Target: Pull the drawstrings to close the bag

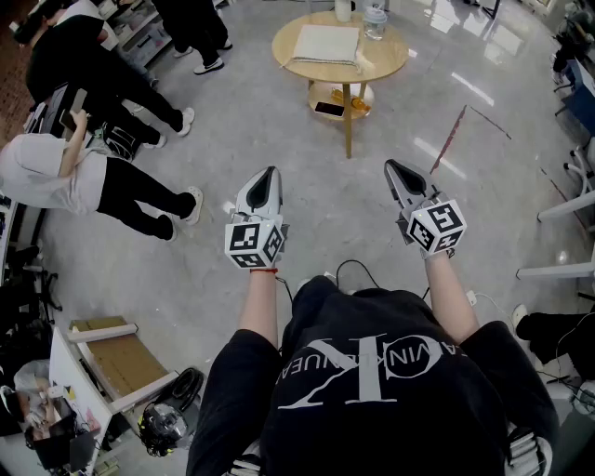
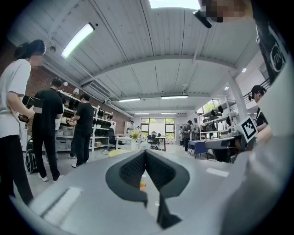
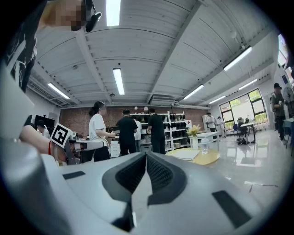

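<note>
Both mid-frame, the left hand-held gripper point(image 1: 271, 172) and right hand-held gripper point(image 1: 390, 165) have jaws pressed together, empty; a round surface point(image 1: 389, 58) stands at upper centre.

Black short-sleeved T-shirt point(image 1: 372, 390) with white lettering, and there's a thin red band point(image 1: 267, 271) at the left wrist. Left gripper point(image 1: 271, 173) and right gripper point(image 1: 392, 167): pale grey shells, black-and-white marker cubes point(image 1: 254, 244).

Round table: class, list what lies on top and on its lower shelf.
On the table: a flat pale cloth and a clear container. The lower shelf shows a dark flat item; the tabletop hides the rest.
</note>
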`<state>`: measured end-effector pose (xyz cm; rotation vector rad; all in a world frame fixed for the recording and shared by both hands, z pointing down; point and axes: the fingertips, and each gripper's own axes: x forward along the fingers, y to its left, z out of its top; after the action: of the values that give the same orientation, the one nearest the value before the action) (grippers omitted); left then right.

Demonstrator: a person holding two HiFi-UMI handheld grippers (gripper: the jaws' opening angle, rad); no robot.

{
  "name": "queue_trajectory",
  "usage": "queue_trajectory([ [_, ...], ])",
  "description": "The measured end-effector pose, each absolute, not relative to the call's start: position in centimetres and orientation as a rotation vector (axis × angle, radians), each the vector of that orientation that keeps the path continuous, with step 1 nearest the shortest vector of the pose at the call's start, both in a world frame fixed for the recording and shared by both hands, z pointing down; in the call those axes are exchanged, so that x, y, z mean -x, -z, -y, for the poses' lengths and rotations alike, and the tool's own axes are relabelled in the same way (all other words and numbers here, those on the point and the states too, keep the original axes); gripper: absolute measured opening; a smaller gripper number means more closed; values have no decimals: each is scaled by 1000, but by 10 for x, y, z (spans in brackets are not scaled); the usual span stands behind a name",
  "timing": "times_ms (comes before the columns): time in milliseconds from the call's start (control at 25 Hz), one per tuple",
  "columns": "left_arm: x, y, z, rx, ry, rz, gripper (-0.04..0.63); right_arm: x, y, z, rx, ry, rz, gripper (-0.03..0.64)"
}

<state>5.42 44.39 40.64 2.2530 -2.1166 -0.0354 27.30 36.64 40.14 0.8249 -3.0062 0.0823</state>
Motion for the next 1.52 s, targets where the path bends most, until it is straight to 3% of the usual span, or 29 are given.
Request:
queue_trajectory([
  [600,-34,-415,-422,-2232,-30,2118,12,-259,-408,-338,-820,-103,3011,20],
  [1240,64,-435,-227,-2315,-53,1948,14,-175,-427,-170,-989,-215,2918,21],
  [1320,72,-435,-200,-2344,-55,1906,30,-166,-430,-148,-1019,-242,2903,25],
  [1400,79,-437,-177,-2366,-62,1864,100,-158,-431,-130,-1039,-267,2892,96],
  [1520,89,-443,-149,-2393,-64,1807,106,-146,-437,-108,-1069,-285,2869,103],
])
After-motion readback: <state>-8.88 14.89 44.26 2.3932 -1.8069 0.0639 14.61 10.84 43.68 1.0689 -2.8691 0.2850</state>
